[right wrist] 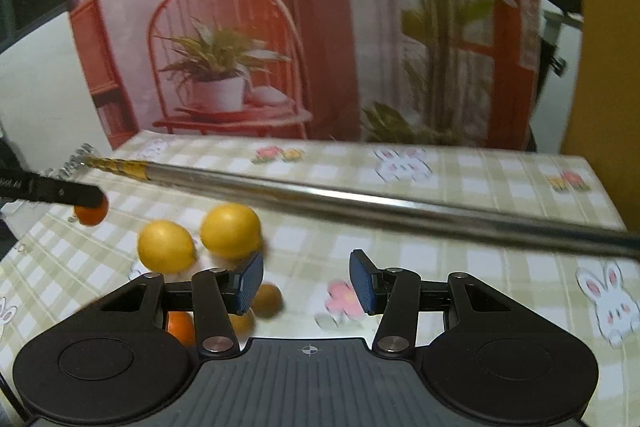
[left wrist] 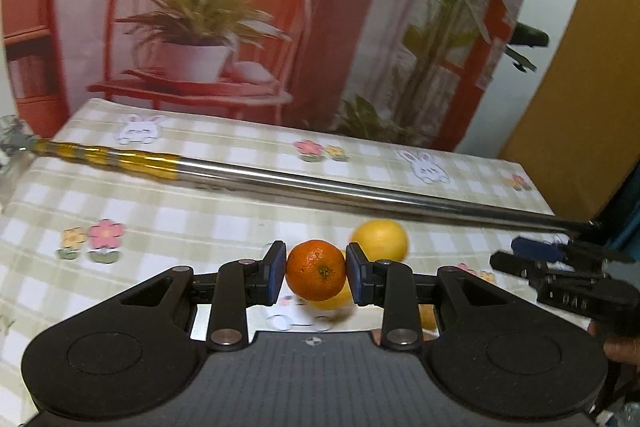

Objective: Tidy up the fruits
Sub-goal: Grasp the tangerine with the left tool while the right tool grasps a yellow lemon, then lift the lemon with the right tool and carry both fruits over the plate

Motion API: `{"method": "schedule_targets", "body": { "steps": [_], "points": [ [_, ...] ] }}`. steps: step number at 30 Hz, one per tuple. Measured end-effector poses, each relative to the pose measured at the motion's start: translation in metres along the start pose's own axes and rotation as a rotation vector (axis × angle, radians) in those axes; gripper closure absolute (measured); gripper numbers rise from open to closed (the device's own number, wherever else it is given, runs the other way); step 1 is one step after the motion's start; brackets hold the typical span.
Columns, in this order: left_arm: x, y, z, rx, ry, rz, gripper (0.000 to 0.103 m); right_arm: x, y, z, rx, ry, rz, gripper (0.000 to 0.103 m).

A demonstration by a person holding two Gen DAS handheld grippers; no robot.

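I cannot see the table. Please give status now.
Left gripper shut on orange. Right gripper open, empty. Lemons on tablecloth. Metal pole crosses behind.

The mandarin (left wrist: 316, 269) is deep orange with a dark green stem spot. Two lemons (right wrist: 166, 245) are bright yellow. The tablecloth (left wrist: 200, 227) is pale green and white check, printed with white rabbits and pink and yellow flowers. The pole (left wrist: 320, 187) is silver with a gold end.
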State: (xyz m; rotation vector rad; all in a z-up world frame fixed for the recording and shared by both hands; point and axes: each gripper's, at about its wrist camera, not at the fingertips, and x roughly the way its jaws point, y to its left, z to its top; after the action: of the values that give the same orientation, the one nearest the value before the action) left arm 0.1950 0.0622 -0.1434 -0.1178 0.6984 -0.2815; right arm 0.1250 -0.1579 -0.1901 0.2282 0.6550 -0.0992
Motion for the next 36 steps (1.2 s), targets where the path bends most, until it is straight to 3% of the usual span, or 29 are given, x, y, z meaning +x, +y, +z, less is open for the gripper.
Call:
{"method": "schedule_targets", "body": {
  "steps": [12,20,28,36],
  "points": [
    [-0.01,0.031,-0.02,-0.057,0.016,0.037,0.069,0.064,0.027,0.035,-0.078,-0.047,0.112,0.057],
    [-0.01,0.037,-0.033,-0.087,0.032,0.009,0.069,0.115,0.034,0.034,-0.065,0.062,0.149,0.051],
    [-0.009,0.038,-0.039,-0.094,0.047,0.001,0.069,0.133,0.041,0.031,-0.026,0.111,0.225,0.048],
    [-0.009,0.035,-0.04,-0.085,0.052,-0.008,0.069,0.14,0.037,0.027,0.022,0.146,0.241,0.048]
  ]
}}
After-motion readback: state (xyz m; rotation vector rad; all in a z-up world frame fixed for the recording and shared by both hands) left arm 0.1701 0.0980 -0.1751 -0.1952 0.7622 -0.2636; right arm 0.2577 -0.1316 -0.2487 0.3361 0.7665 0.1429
